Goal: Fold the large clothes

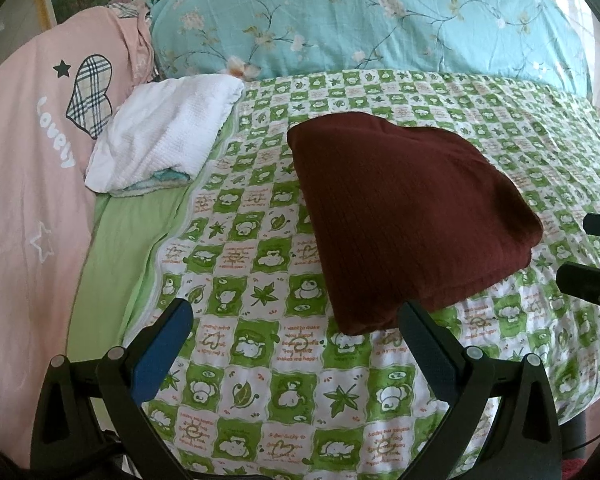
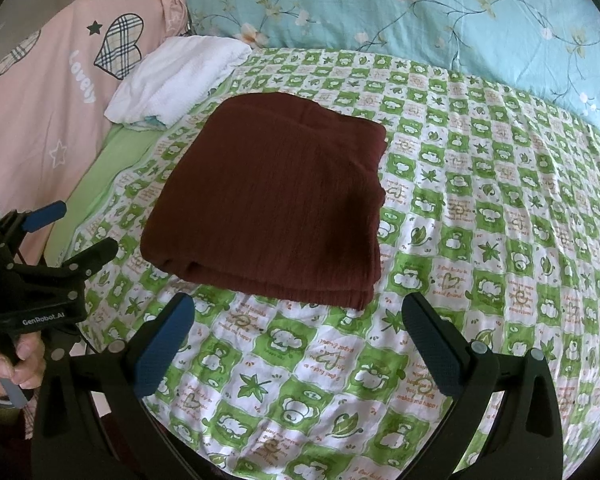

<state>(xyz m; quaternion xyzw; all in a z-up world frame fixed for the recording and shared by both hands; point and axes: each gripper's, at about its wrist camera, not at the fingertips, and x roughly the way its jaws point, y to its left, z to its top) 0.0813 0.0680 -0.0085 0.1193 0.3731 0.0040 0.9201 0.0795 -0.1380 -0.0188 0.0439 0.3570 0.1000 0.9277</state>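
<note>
A dark maroon knitted garment (image 1: pixel 404 216) lies folded into a thick rectangle on the green-and-white checked bedsheet (image 1: pixel 260 360); in the right wrist view the same maroon garment (image 2: pixel 276 200) shows stacked layers at its near edge. My left gripper (image 1: pixel 296 316) is open, hanging just short of the garment's near corner, nothing between its fingers. My right gripper (image 2: pixel 298 312) is open too, in front of the near edge, holding nothing. The right gripper's fingers (image 1: pixel 588 280) poke in at the right edge of the left wrist view. The left gripper (image 2: pixel 64 232) appears at far left, held by a hand (image 2: pixel 12 364).
A folded white towel (image 1: pixel 164 136) lies at the back left over something teal. A pink quilt (image 1: pixel 32 168) with plaid hearts covers the left side. A large teal floral pillow (image 1: pixel 360 16) runs along the back. A plain green strip (image 1: pixel 116 256) borders the sheet.
</note>
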